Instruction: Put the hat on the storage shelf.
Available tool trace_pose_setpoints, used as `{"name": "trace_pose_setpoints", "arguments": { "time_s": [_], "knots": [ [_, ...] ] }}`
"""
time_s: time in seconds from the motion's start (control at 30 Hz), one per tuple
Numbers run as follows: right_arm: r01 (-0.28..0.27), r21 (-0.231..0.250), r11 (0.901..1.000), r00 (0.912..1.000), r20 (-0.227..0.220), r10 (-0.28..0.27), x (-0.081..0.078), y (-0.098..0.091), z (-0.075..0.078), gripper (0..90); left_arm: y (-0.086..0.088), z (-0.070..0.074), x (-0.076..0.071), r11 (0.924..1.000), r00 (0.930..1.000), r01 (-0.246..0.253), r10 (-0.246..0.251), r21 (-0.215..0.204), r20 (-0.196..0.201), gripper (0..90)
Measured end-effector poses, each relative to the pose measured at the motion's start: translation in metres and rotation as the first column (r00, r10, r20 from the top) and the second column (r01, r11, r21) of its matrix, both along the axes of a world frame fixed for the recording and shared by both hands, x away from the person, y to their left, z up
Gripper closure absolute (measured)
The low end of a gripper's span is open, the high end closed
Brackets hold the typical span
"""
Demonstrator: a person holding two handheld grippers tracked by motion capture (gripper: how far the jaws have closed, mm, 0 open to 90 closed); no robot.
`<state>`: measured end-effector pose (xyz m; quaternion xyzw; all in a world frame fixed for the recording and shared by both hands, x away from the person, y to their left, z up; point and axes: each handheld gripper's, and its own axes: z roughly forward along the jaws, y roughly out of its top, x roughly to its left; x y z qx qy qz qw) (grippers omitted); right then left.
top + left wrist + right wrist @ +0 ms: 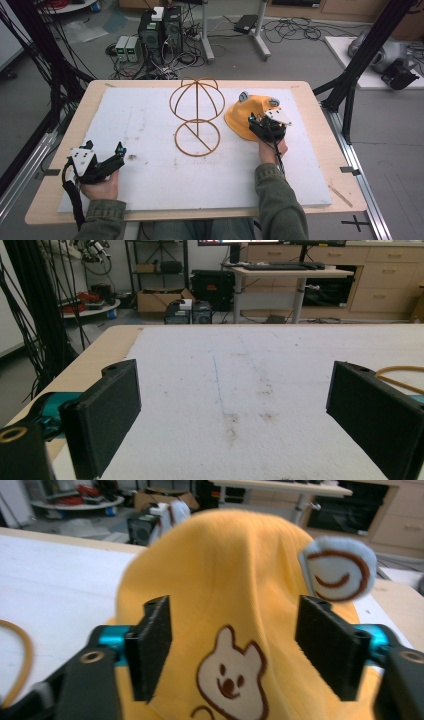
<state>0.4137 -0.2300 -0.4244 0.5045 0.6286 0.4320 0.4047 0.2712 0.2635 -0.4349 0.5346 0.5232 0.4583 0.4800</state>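
Yellow hat (235, 595), brown-outlined bear; white mat (150, 150).

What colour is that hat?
Yellow-orange hat with a bear face, best seen in the right gripper view.

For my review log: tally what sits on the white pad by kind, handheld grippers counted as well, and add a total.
Wire hat stand: 1
Yellow hat: 1
Handheld grippers: 2, the left gripper open over bare pad, the right gripper open at the hat
Total: 4
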Motion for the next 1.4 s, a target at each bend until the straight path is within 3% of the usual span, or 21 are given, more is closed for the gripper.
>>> {"name": "trace_pose_setpoints", "arguments": {
  "time_s": [0.07, 0.17, 0.27, 0.77, 0.9, 1.17, 1.4],
  "knots": [
    [0.002, 0.010, 1.0000, 0.9999, -0.010, -0.002, 0.001, -0.002, -0.002, 44.6, 0.000, 0.000, 0.000, 1.0000, 1.0000, 0.001, -0.001, 0.000, 0.001, 7.7],
    [0.027, 0.009, 0.9996, 0.9992, -0.030, -0.027, 0.003, -0.004, -0.005, 63.2, 0.000, 0.000, 0.000, 1.0000, 1.0000, 0.001, -0.001, 0.003, -0.002, 7.7],
    [0.020, -0.005, 0.9998, 0.9996, -0.018, -0.020, 0.003, -0.003, -0.005, 86.7, 0.000, 0.000, 0.000, 1.0000, 1.0000, 0.000, 0.000, -0.002, -0.001, 7.7],
    [0.015, 0.011, 0.9998, 0.9998, 0.010, -0.015, -0.001, -0.001, -0.002, 88.0, 0.000, -0.001, 0.001, 1.0000, 1.0000, 0.003, -0.003, -0.005, -0.002, 7.7],
    [0.009, 0.007, 0.9999, 0.9987, 0.049, -0.009, -0.008, -0.002, 0.005, 88.0, 0.001, -0.001, 0.001, 1.0000, 1.0000, 0.001, -0.001, -0.006, -0.002, 7.8],
    [0.013, 0.028, 0.9995, 0.9866, 0.162, -0.017, -0.029, -0.013, 0.043, 87.9, 0.001, -0.001, 0.000, 1.0000, 1.0000, 0.007, -0.007, -0.004, -0.001, 7.8],
    [0.003, 0.039, 0.9993, 0.9629, 0.270, -0.013, -0.046, -0.021, 0.092, 87.9, 0.000, -0.001, 0.000, 1.0000, 1.0000, 0.008, -0.008, 0.003, 0.005, 7.8]
  ]
}}
